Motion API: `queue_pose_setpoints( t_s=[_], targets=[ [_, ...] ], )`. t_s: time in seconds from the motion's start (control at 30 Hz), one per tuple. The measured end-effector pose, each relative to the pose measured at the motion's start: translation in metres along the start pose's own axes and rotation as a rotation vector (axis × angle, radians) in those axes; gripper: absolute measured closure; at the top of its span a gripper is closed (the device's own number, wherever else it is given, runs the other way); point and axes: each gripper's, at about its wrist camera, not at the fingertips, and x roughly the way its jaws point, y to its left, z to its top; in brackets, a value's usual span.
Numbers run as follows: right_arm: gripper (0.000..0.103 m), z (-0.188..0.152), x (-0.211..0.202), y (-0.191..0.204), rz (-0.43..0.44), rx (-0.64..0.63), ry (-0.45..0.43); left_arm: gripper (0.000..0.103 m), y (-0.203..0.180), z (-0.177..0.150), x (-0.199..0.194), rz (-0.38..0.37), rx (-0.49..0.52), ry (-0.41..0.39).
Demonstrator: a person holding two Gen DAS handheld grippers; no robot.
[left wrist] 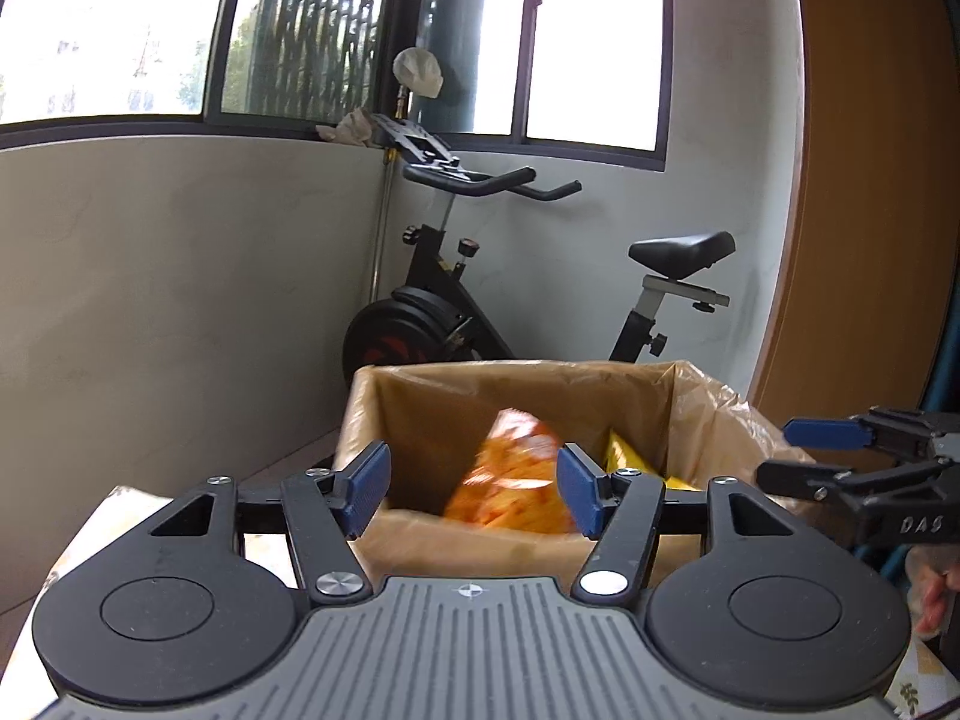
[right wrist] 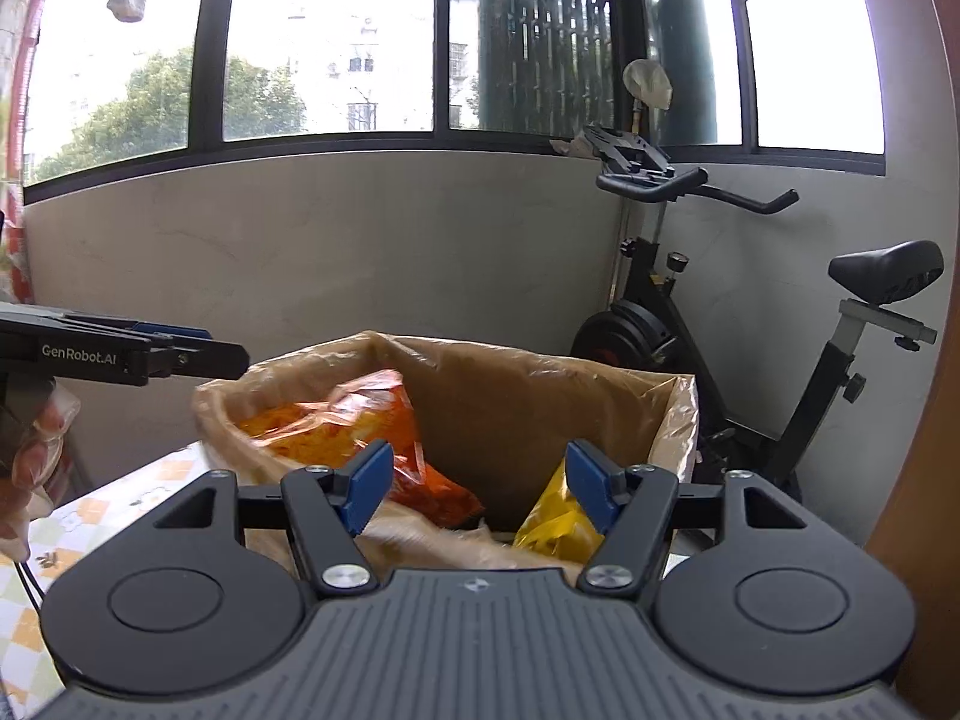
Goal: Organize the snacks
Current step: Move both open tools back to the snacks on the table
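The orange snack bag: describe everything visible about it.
The orange snack bag is a crinkly, glossy, partly see-through plastic packet with orange-yellow pieces showing through. It sits tilted inside the cardboard box, against the clear plastic liner, motion-blurred in both views. A yellow bag lies beside it in the box; whether they touch is unclear. Neither gripper holds it.

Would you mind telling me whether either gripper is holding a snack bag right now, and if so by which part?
Neither: both the left gripper and right gripper are open and empty; the orange snack bag is in the lined box.
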Motion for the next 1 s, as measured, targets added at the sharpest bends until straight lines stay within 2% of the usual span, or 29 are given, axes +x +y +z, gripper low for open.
queue_pose_setpoints(
  t_s=[0.3,0.63,1.0],
  targets=[
    [0.036,-0.016,-0.027,0.011,0.030,-0.006,0.009,0.039,0.037,-0.032,-0.044,0.051,-0.068,0.026],
    [0.036,-0.058,-0.042,0.035,0.052,0.031,0.029,0.039,0.042,-0.083,-0.060,0.065,-0.141,0.100],
    [0.036,-0.121,-0.044,0.045,0.049,0.082,0.190,0.039,0.027,-0.129,-0.058,0.057,-0.162,0.176]
  ],
)
